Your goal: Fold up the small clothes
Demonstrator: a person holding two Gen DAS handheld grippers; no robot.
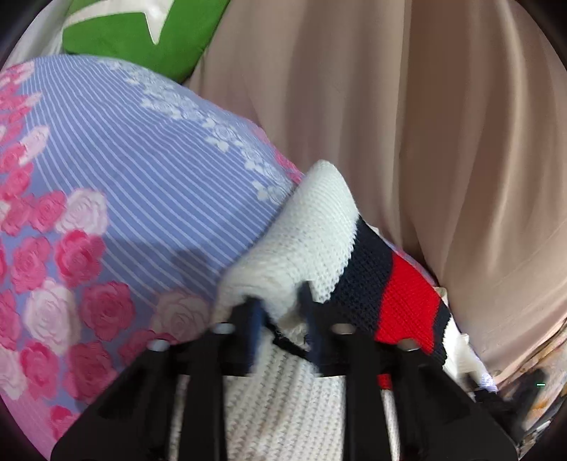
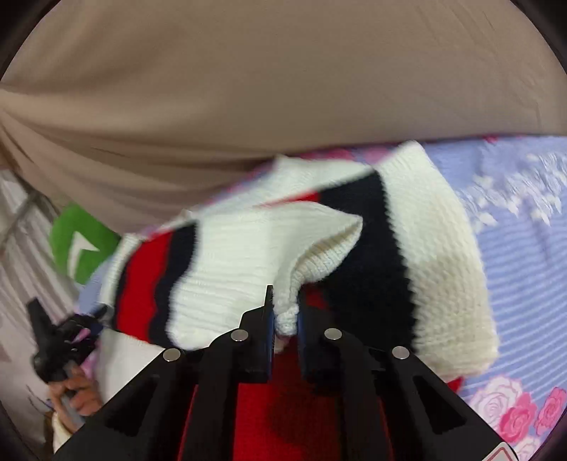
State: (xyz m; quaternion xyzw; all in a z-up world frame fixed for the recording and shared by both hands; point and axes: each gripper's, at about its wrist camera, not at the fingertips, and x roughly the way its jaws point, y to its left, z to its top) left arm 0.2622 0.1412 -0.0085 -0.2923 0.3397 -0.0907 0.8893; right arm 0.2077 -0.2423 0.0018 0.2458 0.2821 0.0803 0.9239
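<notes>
The left tool (image 1: 280, 301) has its black fingers nearly together, pinching a bunched fold of the one white knitted sweater with navy and red stripes (image 1: 319, 234). White knit bulges out between and above its fingertips, and more of it lies under the tool's body.

The right tool (image 2: 285, 312) is likewise narrowed to a slim gap, with a small rolled white edge of the same sweater (image 2: 248, 255) caught between its pads. From there the knit rises into a peaked fold, and the red part of the garment spreads beneath the tool.

The sweater sits on a bed covered by one lilac striped sheet printed with pink and white roses (image 1: 134, 184), near the sheet's edge beside a beige pleated curtain (image 1: 425, 142).

In the right wrist view the left tool shows at the far left edge, with a person's hand (image 2: 76, 395) gripping its handle below.

Counted: two tools, one sweater, one sheet, one curtain, and one green cushion with a white shape on it (image 1: 141, 28) beyond the bed. Both views are somewhat blurred.
</notes>
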